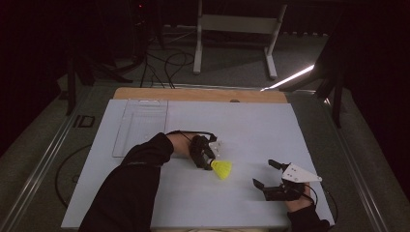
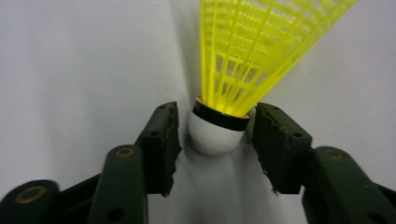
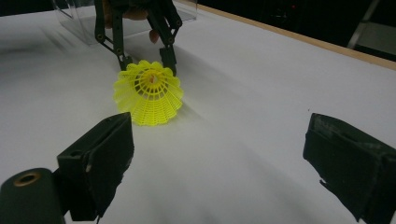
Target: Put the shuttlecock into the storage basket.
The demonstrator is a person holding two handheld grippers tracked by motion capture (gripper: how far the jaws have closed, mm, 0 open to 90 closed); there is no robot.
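Lying on its side on the white table board (image 1: 241,125), front of centre: yellow plastic-mesh shuttlecock with a white rounded cork (image 2: 215,135), cork end pointing straight into the left gripper (image 2: 215,128), skirt flaring away along that gripper's line of reach. Left jaws drawn close on either side of the cork, a sliver of gap showing, not visibly squeezing. Right gripper (image 1: 263,173) well apart, jaws spread wide, holding nothing, facing the skirt's mouth.

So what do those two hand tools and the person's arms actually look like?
Both arms wear black sleeves. The left gripper and the right gripper are black, each with two flat, chipped jaw pads. Each carries a pale three-cornered plate on top, and a black cable trails from each.
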